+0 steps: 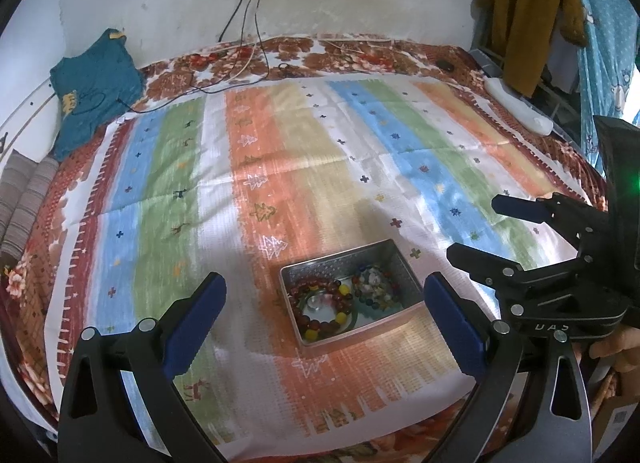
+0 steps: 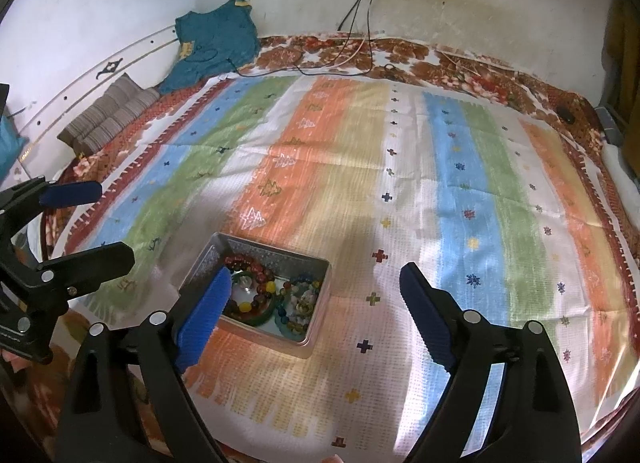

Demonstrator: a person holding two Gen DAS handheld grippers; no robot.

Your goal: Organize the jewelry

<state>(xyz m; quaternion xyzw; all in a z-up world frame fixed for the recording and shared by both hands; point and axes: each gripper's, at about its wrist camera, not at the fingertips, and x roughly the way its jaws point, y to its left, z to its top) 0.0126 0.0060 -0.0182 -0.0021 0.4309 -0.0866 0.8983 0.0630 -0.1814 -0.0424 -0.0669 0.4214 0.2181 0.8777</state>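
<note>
In the left wrist view the left gripper (image 1: 326, 315) hangs with its jaws spread wide and nothing between them; the tin (image 1: 402, 263) sits on the cloth (image 1: 280, 151) towards its near edge, framed in the gap between the two blue pads but beyond and below their tips, not touched. Inside it lie a red bead bracelet (image 1: 320, 303) on the left and a heap of mixed beads (image 1: 374, 287) on the right. The right gripper (image 1: 476, 231) shows at the right, also splayed and empty, near the tin but apart from it. In the right wrist view the right gripper (image 2: 316, 303) is likewise agape; the tin (image 2: 312, 283) lies left of its centre line, the left pad overlapping its near corner in the picture, though contact cannot be told. The left gripper (image 2: 114, 223) stands off at the left. The bracelets look light, limp and likely slippery, apt to tangle; a pinch across one strand of beads seems the best hold.
</note>
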